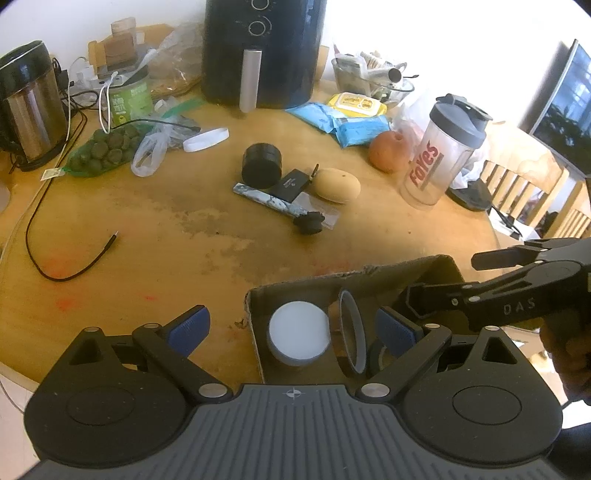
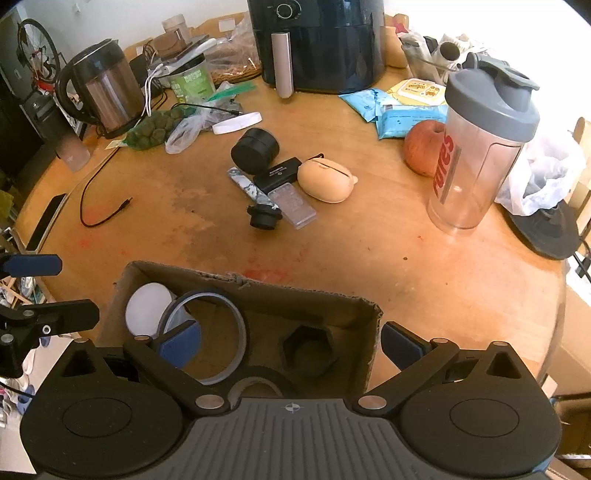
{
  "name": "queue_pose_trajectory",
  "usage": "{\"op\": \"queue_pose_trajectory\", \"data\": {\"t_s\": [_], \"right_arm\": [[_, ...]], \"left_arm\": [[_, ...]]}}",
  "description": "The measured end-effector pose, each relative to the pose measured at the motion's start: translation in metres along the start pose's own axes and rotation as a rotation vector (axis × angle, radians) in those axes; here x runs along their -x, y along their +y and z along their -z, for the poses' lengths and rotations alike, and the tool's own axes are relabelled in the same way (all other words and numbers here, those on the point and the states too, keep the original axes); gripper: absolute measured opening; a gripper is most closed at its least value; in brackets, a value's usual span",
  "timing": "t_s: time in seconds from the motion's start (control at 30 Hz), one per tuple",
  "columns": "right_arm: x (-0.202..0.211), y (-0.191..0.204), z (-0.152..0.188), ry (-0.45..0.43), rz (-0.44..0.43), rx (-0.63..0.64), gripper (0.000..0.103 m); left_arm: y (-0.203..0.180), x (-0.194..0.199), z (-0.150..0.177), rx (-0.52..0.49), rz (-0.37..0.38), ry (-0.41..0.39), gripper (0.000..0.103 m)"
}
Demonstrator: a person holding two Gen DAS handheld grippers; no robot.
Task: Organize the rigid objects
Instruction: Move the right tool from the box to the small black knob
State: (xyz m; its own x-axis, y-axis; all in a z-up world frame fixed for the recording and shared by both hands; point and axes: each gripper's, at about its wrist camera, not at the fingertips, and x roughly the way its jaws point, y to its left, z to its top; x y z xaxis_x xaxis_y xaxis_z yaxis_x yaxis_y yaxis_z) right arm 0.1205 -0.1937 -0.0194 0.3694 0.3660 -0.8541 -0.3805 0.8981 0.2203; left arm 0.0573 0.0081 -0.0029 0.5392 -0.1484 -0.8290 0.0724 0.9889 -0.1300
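A round wooden desk (image 2: 369, 236) stands by a white wall (image 1: 74, 22). Bright light pours in; wooden chairs (image 1: 524, 195) stand beside it.

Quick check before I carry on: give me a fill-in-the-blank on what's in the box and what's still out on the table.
1. The white round lid lies inside the brown ____ box.
2. The black hexagonal block sits ____ the box.
3. The black round tin rests on the wooden ____.
4. Both the left gripper and the right gripper are ____, holding nothing.

Missing words: cardboard; inside; table; open
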Motion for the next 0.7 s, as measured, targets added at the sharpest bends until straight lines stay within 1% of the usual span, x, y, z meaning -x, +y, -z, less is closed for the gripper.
{"op": "queue_pose_trajectory", "data": {"t_s": [0.2, 0.33, 0.43, 0.53, 0.7], "right_arm": [[-0.009, -0.003, -0.012, -0.009, -0.027, -0.012, 0.102], [-0.016, 0.001, -0.023, -0.019, -0.046, 0.008, 0.102], [-0.023, 0.004, -0.031, -0.022, -0.059, 0.031, 0.096], [-0.031, 0.006, -0.038, -0.017, -0.074, 0.037, 0.096], [-0.044, 0.010, -0.051, -0.010, -0.110, 0.044, 0.089]], "left_arm": [[0.000, 0.004, 0.002, 0.018, -0.018, 0.003, 0.098], [0.003, 0.006, 0.006, 0.050, -0.026, 0.008, 0.098], [0.005, 0.007, 0.009, 0.074, -0.034, 0.014, 0.098], [0.007, 0.009, 0.011, 0.095, -0.044, 0.008, 0.098], [0.013, 0.011, 0.012, 0.137, -0.062, 0.001, 0.098]]}}
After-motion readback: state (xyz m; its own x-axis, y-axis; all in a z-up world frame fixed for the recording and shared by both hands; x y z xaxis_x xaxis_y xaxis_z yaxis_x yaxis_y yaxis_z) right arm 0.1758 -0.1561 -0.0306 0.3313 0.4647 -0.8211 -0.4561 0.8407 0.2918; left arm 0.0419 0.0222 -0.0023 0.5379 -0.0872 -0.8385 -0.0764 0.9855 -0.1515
